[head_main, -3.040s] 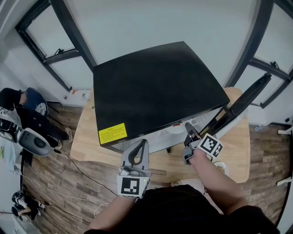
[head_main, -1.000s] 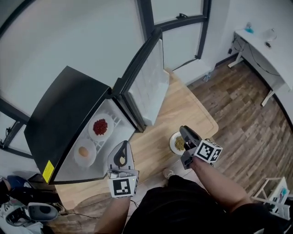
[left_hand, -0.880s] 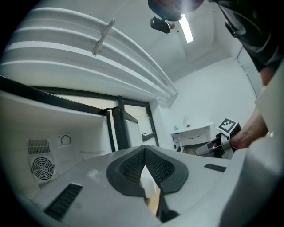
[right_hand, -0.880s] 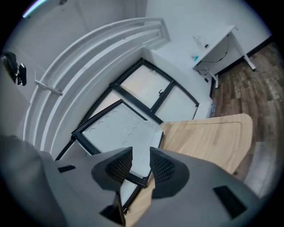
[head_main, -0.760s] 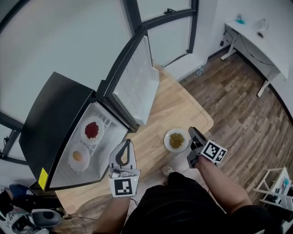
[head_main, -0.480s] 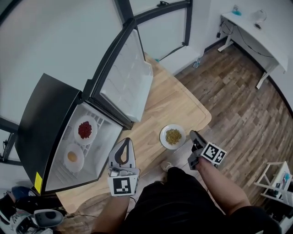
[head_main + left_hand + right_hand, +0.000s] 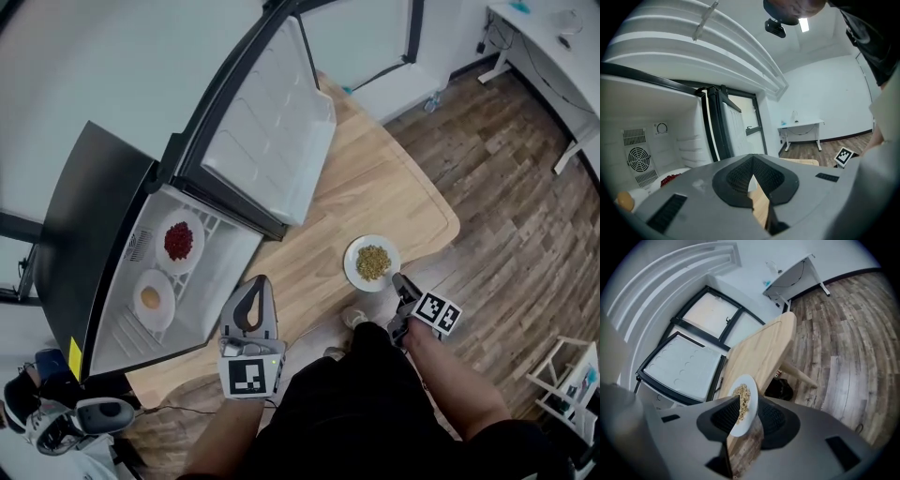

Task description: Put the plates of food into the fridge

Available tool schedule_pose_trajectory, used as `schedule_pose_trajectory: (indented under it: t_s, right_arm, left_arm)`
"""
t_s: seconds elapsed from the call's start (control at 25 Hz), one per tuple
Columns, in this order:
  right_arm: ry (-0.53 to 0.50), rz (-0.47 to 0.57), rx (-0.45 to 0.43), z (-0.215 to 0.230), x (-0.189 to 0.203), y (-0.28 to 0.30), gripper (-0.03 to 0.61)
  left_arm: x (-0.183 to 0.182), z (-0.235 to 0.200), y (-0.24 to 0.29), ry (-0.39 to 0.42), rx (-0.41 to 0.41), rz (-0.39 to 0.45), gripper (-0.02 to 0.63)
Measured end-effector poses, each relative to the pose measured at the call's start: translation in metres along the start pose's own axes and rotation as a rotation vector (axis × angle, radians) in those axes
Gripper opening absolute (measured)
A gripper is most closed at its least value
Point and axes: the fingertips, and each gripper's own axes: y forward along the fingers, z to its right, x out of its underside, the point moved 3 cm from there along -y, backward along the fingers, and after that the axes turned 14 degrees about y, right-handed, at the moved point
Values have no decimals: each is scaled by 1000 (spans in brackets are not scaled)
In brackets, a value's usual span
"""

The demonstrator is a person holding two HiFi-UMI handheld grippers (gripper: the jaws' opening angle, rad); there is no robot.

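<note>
Jaws of the right gripper [image 7: 749, 403] stand partly apart, with the near rim of the plate of greenish-brown food [image 7: 372, 262] in the gap between them. No pad can be seen pressing on it, and the plate lies flat on the light wooden table [image 7: 375, 178]. Jaws of the left gripper [image 7: 752, 157] are closed tip to tip with nothing between them; it points toward the open front of the fridge [image 7: 94, 216].

The fridge is small and black and stands on the same table, its door [image 7: 272, 122] swung wide. The plate at the right gripper lies outside the fridge, well out from its open front, past the door's free edge. Around the table are a wood-plank floor [image 7: 506, 187] and white walls. A white desk [image 7: 553, 23] stands well apart from the fridge.

Inside the fridge, on its white shelf, two more white plates sit side by side: a plate of red food [image 7: 178, 242] and a plate with one orange-yellow piece [image 7: 151, 298].

Three plates, two grippers, one fridge.
</note>
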Motion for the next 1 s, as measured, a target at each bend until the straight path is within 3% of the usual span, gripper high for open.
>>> schedule_pose_trajectory:
  t_s: [0.28,0.36,0.4,0.6,1.0]
  right_arm:
    - [72,-59,3,13,12,25,138]
    - [75,-71,-3,12,14,26,69]
    - [79,-77,-17,9,14,26,65]
    - [60,-104,-123,-25,19,18,33]
    - [8,-205,-199,-83,44,20,32]
  left_arm:
    - [2,-9,-3,8,-21,-30,5]
    - [2,-11,-3,6,-27,-32,5]
    - [4,-12,-4,16,-30,-33,5]
    - [3,-20,-9,17,-49,-23,5]
    - [3,-50,-44,-41,-168,-10,5]
